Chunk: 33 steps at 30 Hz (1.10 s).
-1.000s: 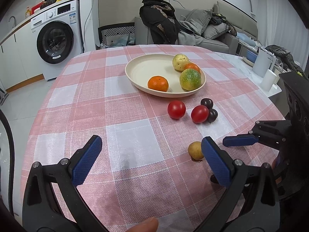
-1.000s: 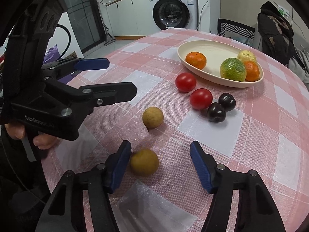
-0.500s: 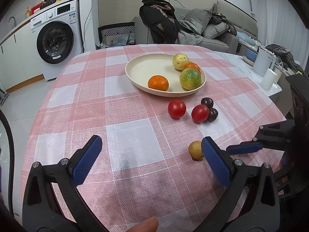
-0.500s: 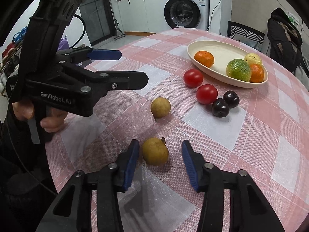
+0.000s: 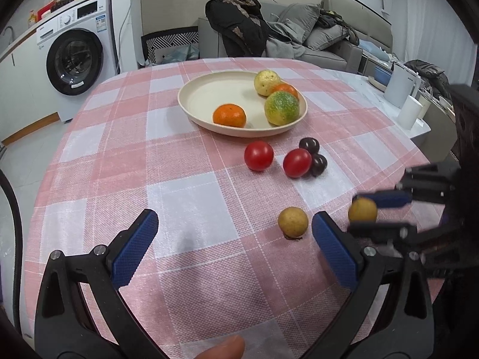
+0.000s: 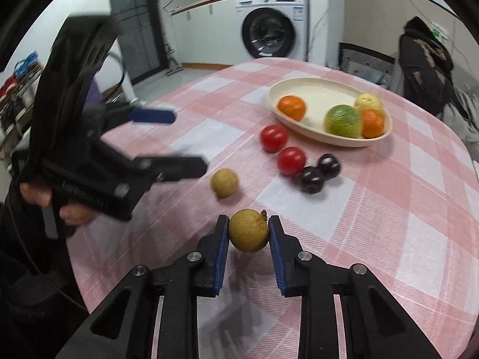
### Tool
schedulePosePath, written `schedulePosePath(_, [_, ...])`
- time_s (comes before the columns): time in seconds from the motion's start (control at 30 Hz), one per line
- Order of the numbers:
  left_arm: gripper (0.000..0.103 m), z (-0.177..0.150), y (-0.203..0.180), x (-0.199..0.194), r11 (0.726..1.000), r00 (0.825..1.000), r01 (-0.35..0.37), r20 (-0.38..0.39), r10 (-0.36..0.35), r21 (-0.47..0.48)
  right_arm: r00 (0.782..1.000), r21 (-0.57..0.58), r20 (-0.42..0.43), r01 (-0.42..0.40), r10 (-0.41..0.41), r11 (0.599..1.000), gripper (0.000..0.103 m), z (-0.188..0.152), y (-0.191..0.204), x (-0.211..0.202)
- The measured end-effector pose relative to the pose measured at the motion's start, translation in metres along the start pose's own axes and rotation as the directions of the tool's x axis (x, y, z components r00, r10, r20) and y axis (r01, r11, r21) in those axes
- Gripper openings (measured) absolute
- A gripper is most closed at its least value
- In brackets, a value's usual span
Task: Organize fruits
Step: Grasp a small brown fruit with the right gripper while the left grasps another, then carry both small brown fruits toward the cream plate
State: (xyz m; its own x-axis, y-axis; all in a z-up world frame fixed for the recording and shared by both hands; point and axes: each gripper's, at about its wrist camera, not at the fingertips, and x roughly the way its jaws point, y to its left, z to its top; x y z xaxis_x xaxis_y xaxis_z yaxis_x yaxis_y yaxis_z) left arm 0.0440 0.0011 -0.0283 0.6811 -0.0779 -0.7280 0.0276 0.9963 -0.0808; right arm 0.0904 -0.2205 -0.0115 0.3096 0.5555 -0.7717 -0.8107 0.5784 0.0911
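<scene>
Fruits are split between a cream oval plate (image 5: 191, 95) toward the far edge of the round table with its pink-and-white checked cloth (image 5: 119, 155) and the cloth itself. On the plate: one orange mandarin (image 5: 229, 115) at the near side, a green-yellow mottled round fruit (image 5: 281, 108), a second orange mandarin (image 5: 286, 89) partly hidden behind it, and a pale yellow bumpy fruit (image 5: 266, 82) at the back. Just in front of the plate, on the cloth: two red round tomatoes (image 5: 258, 155) (image 5: 297, 162), apart from each other; the right one touches two dark purple round fruits (image 5: 309, 145) (image 5: 318, 164). Nearer the front edge lies a tan round longan-like fruit (image 5: 292, 222), alone, with a small dark stem bit under it. Right gripper (image 6: 248, 234), black frame with blue pads, is clamped on a second tan round fruit with a stem nub (image 6: 248, 230); both pads press its sides, and its shadow on the cloth below suggests it sits clear of the table. Left gripper (image 5: 235, 245), same build, stands spread wide over bare cloth near the front edge, nothing between its fingers; the lying tan fruit sits just inside its right finger (image 5: 333, 254). A person's hand (image 6: 64, 206) grips its handle, somewhat blurred. Beyond the table: white front-loading washing machine (image 5: 76, 56), grey sofa (image 5: 329, 42) with a dark coat (image 5: 236, 30) draped over it.
</scene>
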Motion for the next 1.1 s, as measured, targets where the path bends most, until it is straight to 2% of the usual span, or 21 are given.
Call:
schedulePosePath(0.1, [0.102,-0.002,-0.006,0.006,1.000,1.000,0.013,-0.025,-0.013,-0.005,0.999,0.075,0.016,0.033,-0.034,0.997,0.027,0.005,-0.015,0.000])
schedulePosePath(0.23, [0.099,-0.005,-0.016,0.014,1.000,0.998,0.011,-0.055,-0.010,0.017,0.998,0.114,0.020,0.059,-0.062,0.992,0.027,0.008,-0.023,-0.001])
schedulePosePath(0.33, [0.085,-0.007,-0.025,0.019,0.998,0.996,0.043,-0.080,-0.039,0.048,0.997,0.126,0.026,0.064,-0.067,0.990,0.027,0.010,-0.025,-0.002])
schedulePosePath(0.4, [0.071,-0.009,-0.032,0.021,0.996,0.994,0.056,-0.093,-0.049,0.073,0.997,0.127,0.025,0.065,-0.069,0.990,0.027,0.012,-0.025,-0.001])
schedulePosePath(0.57, [0.059,-0.011,-0.043,0.025,0.992,0.992,0.084,-0.105,-0.074,0.097,0.998,0.128,0.019,0.064,-0.067,0.990,0.027,0.009,-0.025,0.001])
schedulePosePath(0.73, [0.037,-0.010,-0.045,0.025,0.990,0.991,0.103,-0.096,-0.093,0.099,0.998,0.126,0.019,0.062,-0.064,0.990,0.027,0.009,-0.025,0.001])
schedulePosePath(0.8, [0.024,-0.010,-0.044,0.024,0.988,0.989,0.123,-0.094,-0.114,0.094,0.998,0.126,0.019,0.062,-0.065,0.990,0.027,0.009,-0.025,0.001])
schedulePosePath(1.1, [0.023,-0.008,-0.045,0.016,0.985,0.991,0.126,-0.056,-0.120,0.115,0.997,0.135,0.026,0.066,-0.070,0.989,0.027,0.008,-0.027,0.000])
